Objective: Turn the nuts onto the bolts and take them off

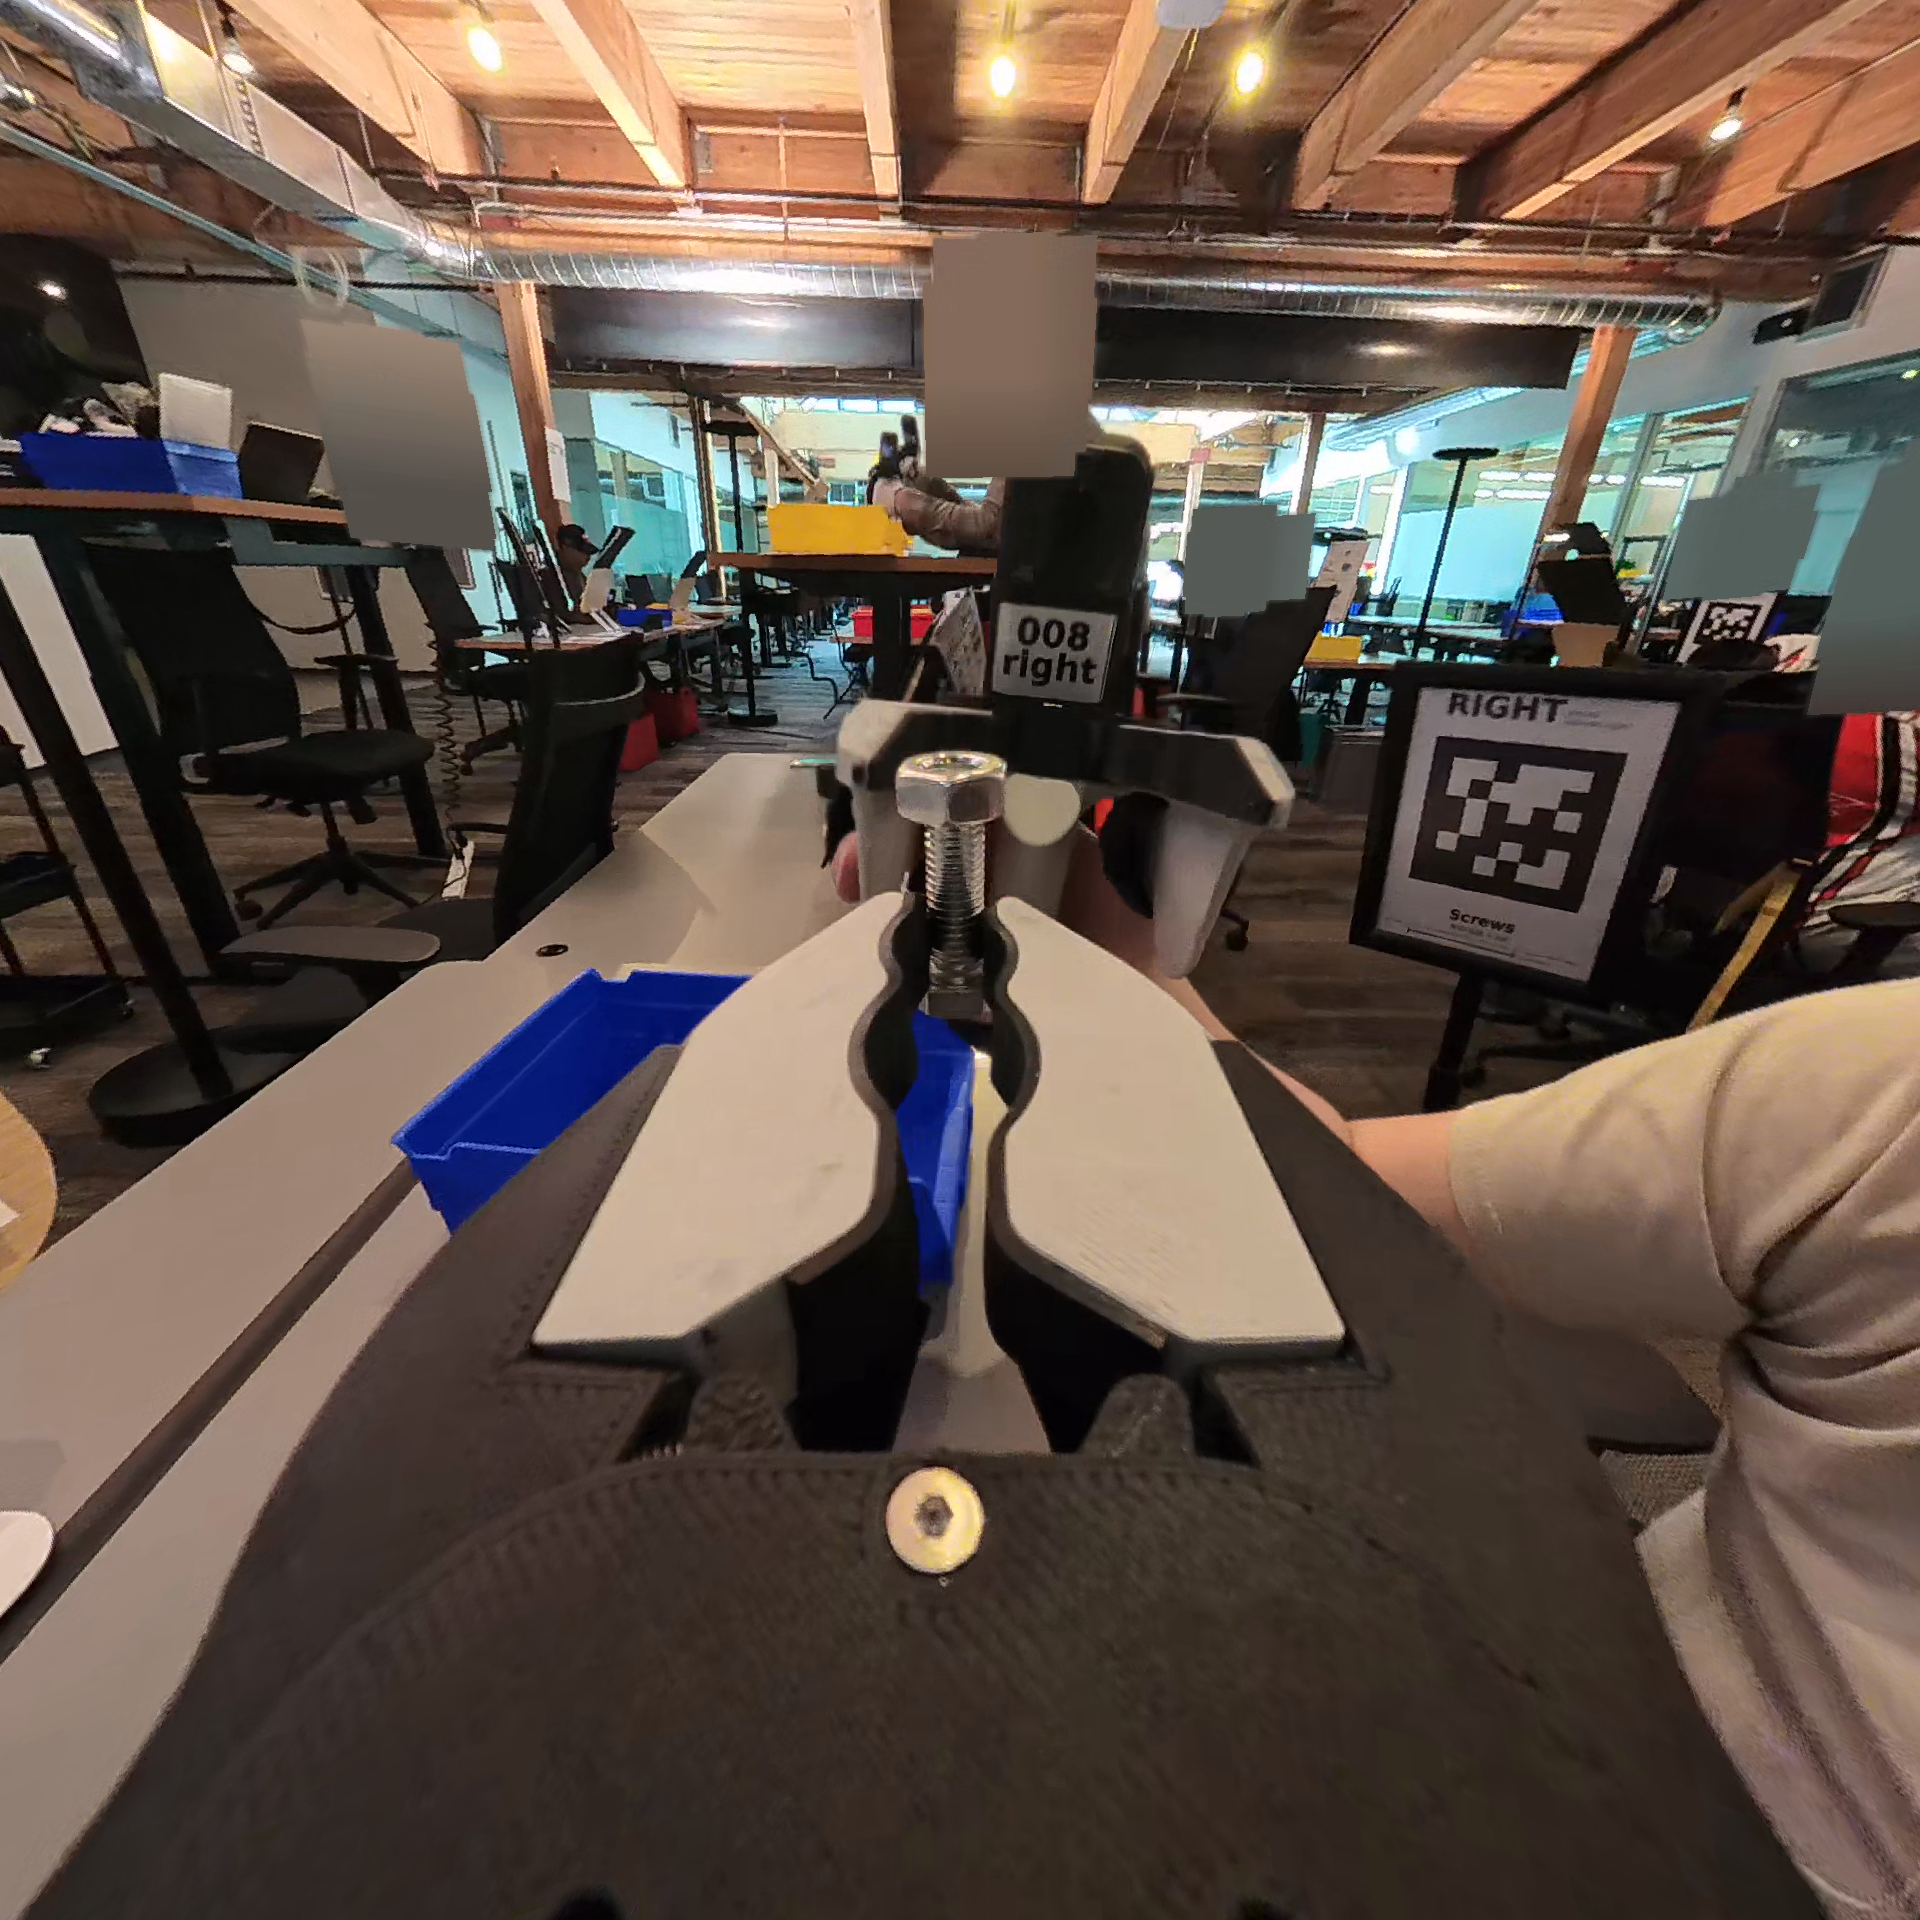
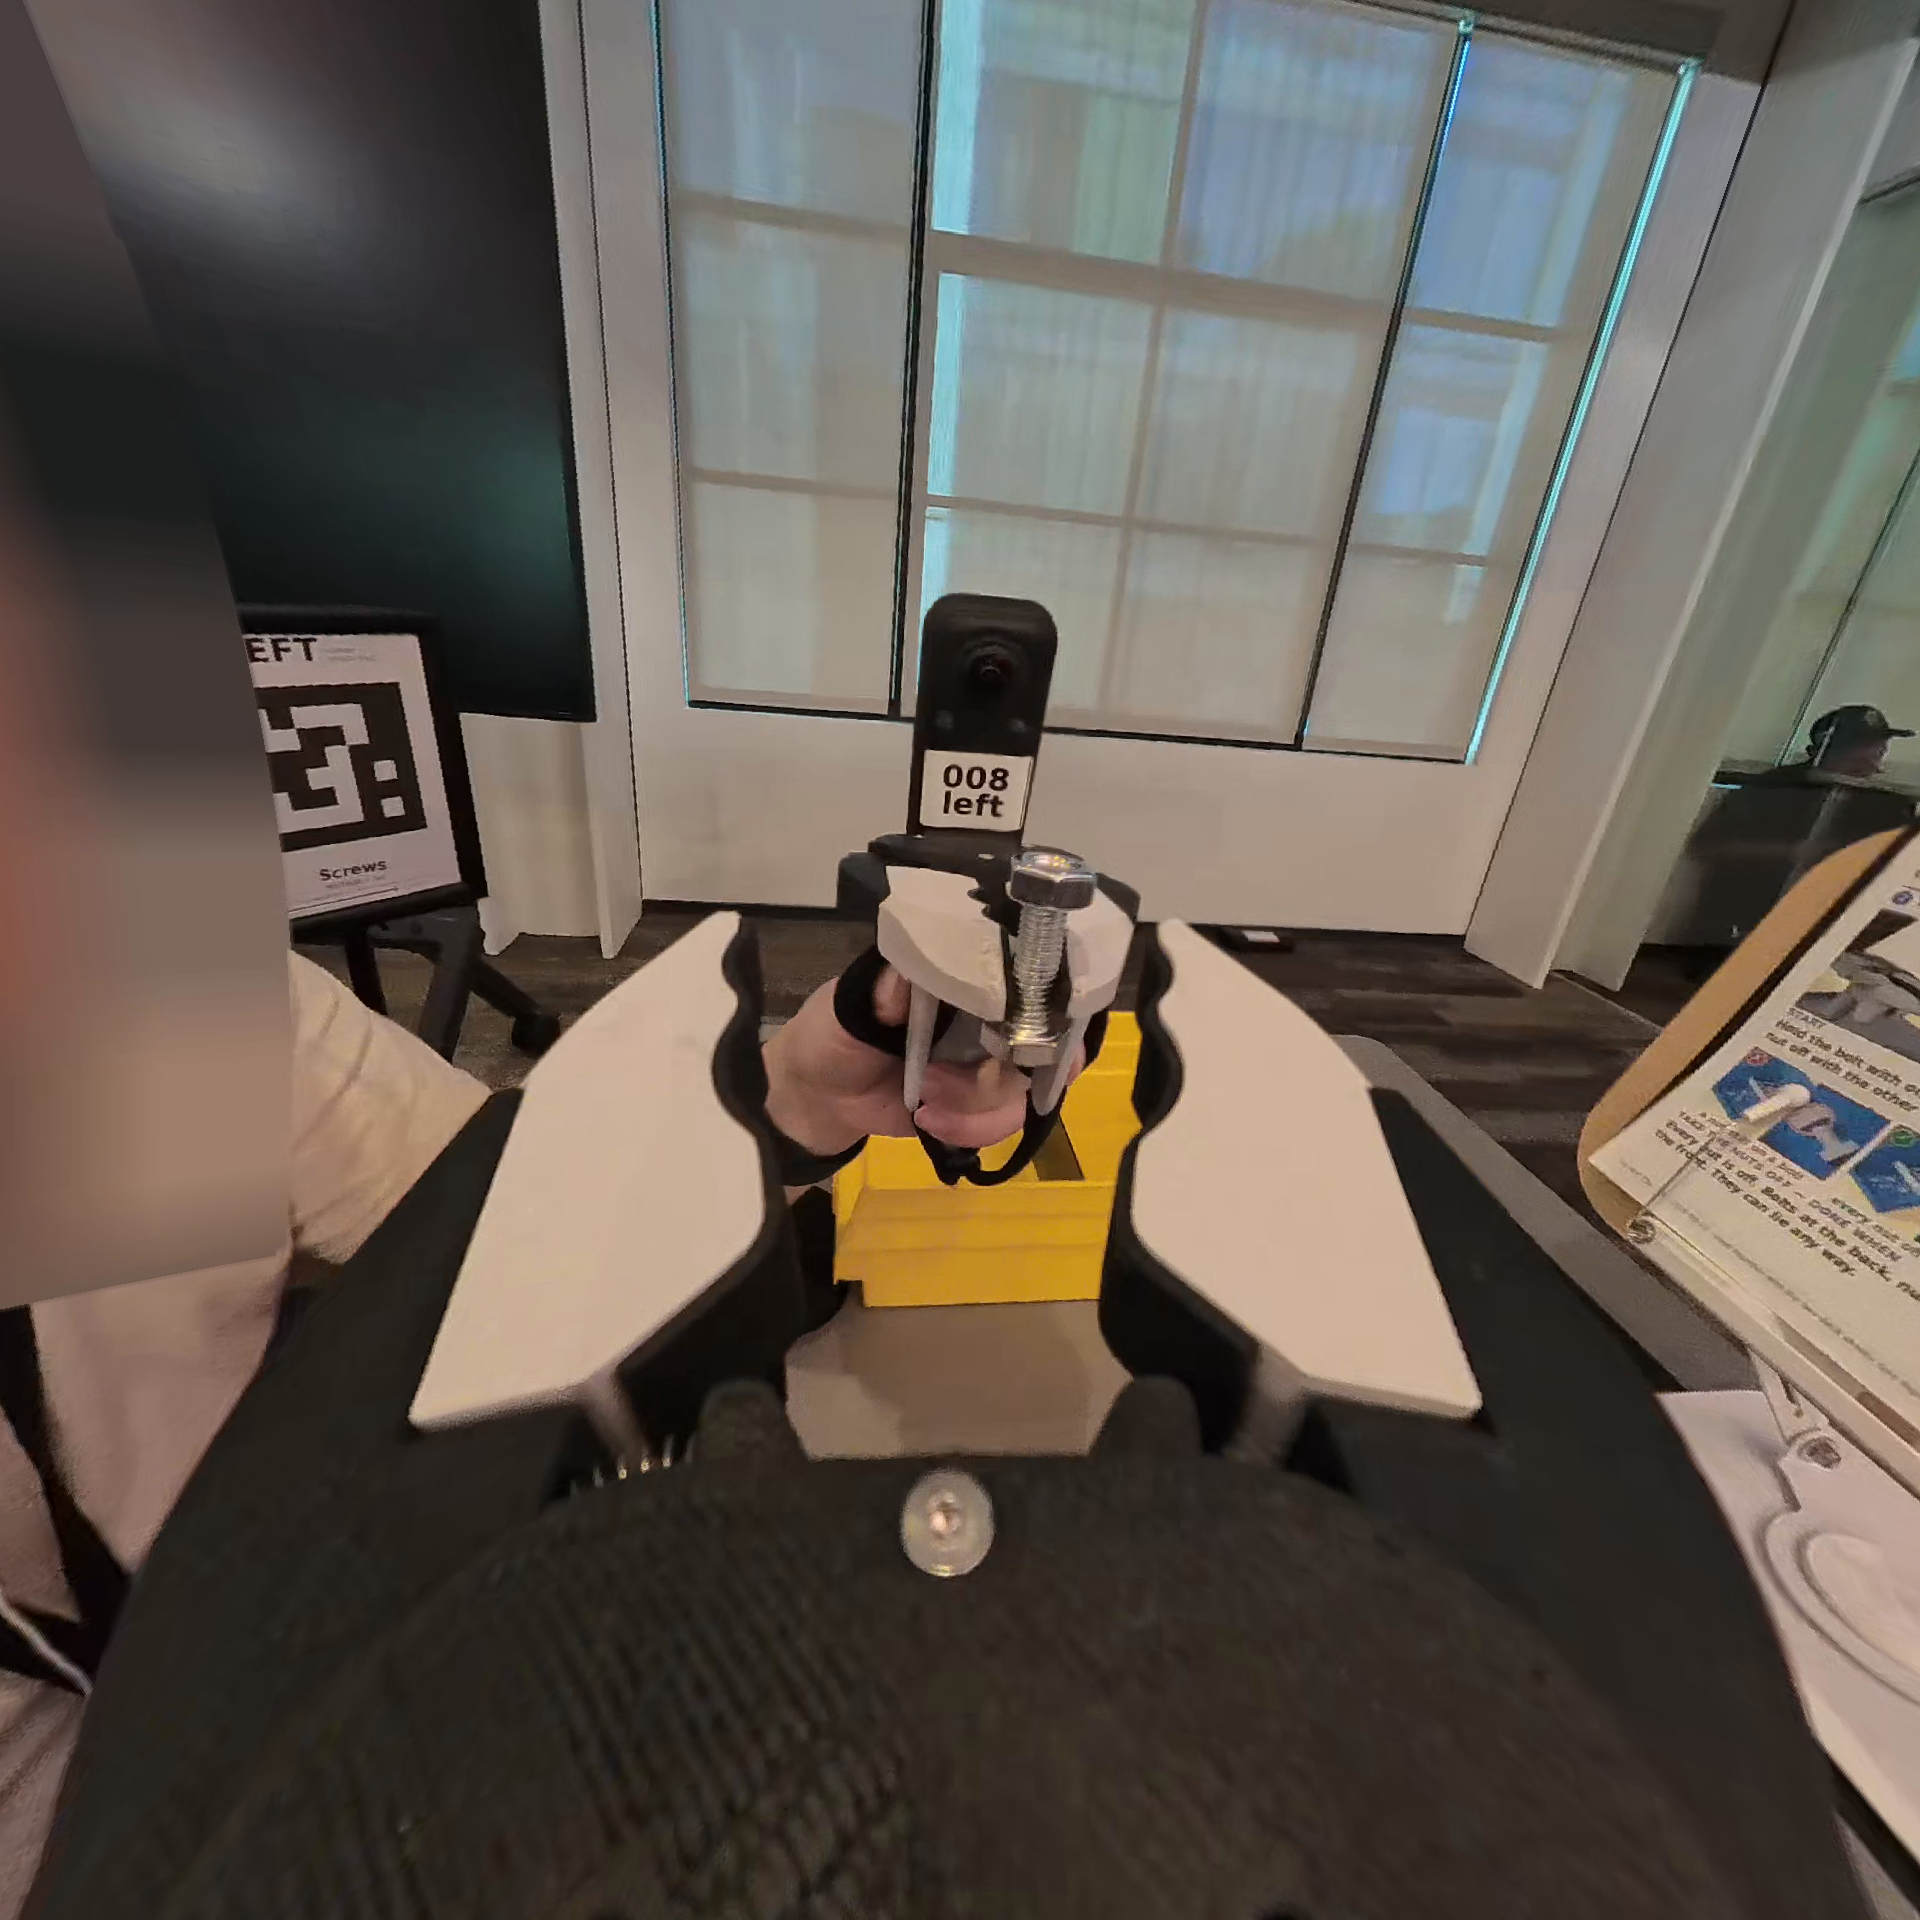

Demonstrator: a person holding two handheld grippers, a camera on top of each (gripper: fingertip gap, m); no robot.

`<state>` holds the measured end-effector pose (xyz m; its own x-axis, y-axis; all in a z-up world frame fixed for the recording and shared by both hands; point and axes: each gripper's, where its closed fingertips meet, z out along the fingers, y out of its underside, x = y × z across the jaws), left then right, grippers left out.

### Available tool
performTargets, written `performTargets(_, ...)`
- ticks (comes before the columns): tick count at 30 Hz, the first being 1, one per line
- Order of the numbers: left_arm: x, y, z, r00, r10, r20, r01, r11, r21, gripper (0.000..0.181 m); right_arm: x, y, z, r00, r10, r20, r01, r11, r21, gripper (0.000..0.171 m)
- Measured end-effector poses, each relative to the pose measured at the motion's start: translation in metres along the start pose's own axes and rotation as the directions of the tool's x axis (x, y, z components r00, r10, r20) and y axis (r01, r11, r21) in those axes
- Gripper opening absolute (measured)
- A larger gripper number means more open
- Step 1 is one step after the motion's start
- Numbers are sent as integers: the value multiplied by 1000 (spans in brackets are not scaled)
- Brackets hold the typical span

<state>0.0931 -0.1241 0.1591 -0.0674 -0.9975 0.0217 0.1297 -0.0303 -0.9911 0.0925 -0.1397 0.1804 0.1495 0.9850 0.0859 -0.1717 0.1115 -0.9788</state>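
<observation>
Bolt (image 1: pixel 951 883) held upright in the air above the tabletop (image 1: pixel 312 1122), nut (image 1: pixel 951 784) at its top end, so the nut is free to be reached. Left claw (image 1: pixel 951 966) is closed on the lower shank. Right claw (image 2: pixel 951 997) gapes wide, empty, facing the bolt, likely lining up on the nut. Blue bin (image 1: pixel 540 1081) and yellow bin (image 2: pixel 977 1236) wait below.

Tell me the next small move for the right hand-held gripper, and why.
Probably bring the right hand-held gripper forward and close it on the nut at the upper end of the bolt. The left hand-held gripper is shut on the upright bolt's lower part, while the right one is open and holds nothing.
</observation>
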Motion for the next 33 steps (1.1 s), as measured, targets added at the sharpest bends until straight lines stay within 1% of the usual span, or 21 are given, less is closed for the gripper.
performTargets(3,-6,12,7,1000,0,10,0,999,-38,9,13,7,-1,999,-28,-30,28,1000,-9,70)
performTargets(6,-10,21,13,1000,6,22,-4,998,-66,9,14,12,-3,1000,19,1,-19,1000,-21,70)
performTargets(9,-12,25,16,999,15,31,-13,997,-79,9,13,16,-2,1000,24,12,-23,999,-34,70)
performTargets(12,-14,25,15,998,24,49,-19,996,-82,9,6,19,-1,999,13,31,-10,998,-65,69)
performTargets(15,-17,22,10,997,17,70,-12,997,-73,9,5,18,-1,1000,-24,3,25,996,-83,71)
performTargets(17,-20,18,5,996,16,89,-11,998,-56,9,-2,17,-2,999,-27,25,30,995,-92,69)
performTargets(18,-20,16,3,996,12,87,-8,999,-50,9,-4,16,-2,999,-25,29,28,995,-99,67)
performTargets(21,-16,10,1,998,4,66,-3,1000,-26,9,1,14,-1,998,-59,-35,55,993,-103,67)
performTargets(24,-12,13,4,998,18,53,-15,999,-49,10,5,11,2,991,-103,-81,96,992,-79,68)
performTargets(29,-13,15,7,998,12,55,-9,999,-51,10,1,17,6,992,-113,-60,106,988,-115,72)
performTargets(30,-15,15,6,998,8,70,-5,999,-49,9,0,17,5,990,-126,-57,118,986,-118,71)
performTargets(32,-21,15,2,995,2,96,3,999,-52,10,-7,14,3,992,-125,-18,122,987,-108,61)
performTargets(33,-20,15,1,996,-1,89,5,999,-50,10,-7,11,1,993,-117,-22,115,989,-95,61)
